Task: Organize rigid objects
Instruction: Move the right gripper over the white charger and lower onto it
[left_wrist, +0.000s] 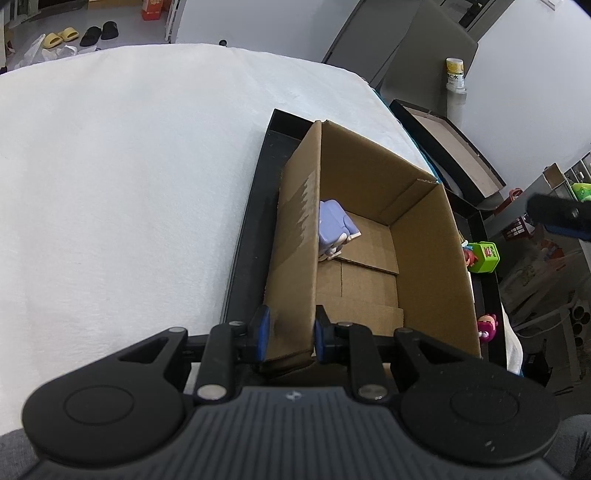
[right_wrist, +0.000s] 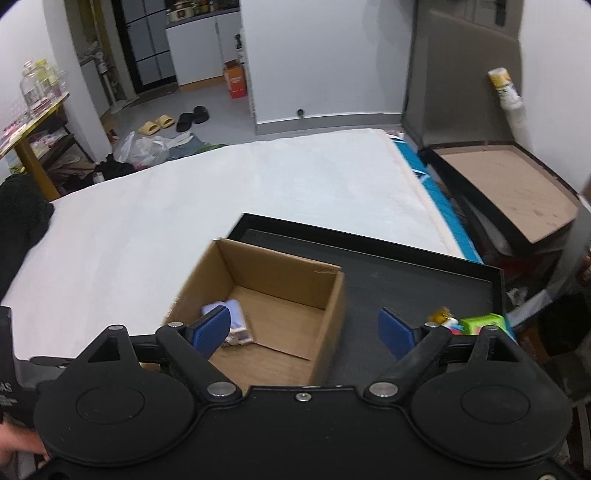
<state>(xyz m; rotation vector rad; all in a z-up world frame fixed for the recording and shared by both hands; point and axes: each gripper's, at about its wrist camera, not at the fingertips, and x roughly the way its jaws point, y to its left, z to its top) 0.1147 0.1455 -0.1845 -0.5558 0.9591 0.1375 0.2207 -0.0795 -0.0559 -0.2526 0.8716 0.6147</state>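
Cardboard box (left_wrist: 369, 236): in black tray (left_wrist: 243, 254) on bed, purple toy (left_wrist: 334, 229) inside; left hand-held gripper (left_wrist: 290, 332) clamped on its near wall, right hand-held gripper (right_wrist: 304, 328) spread wide, empty. Steady box while loading. Left view alone shows pink figure (left_wrist: 487, 326) right of box, near green cube (left_wrist: 485, 256)

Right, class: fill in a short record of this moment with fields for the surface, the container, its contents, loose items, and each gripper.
surface: white bed cover
tray: black tray on the cover
container: open cardboard box standing in the tray
contents: one lilac toy against the box's left wall
loose items: green cube toy and pink figure in the tray, right of the box
left gripper: jaws shut on the box's left wall
right gripper: jaws open, empty, above the box
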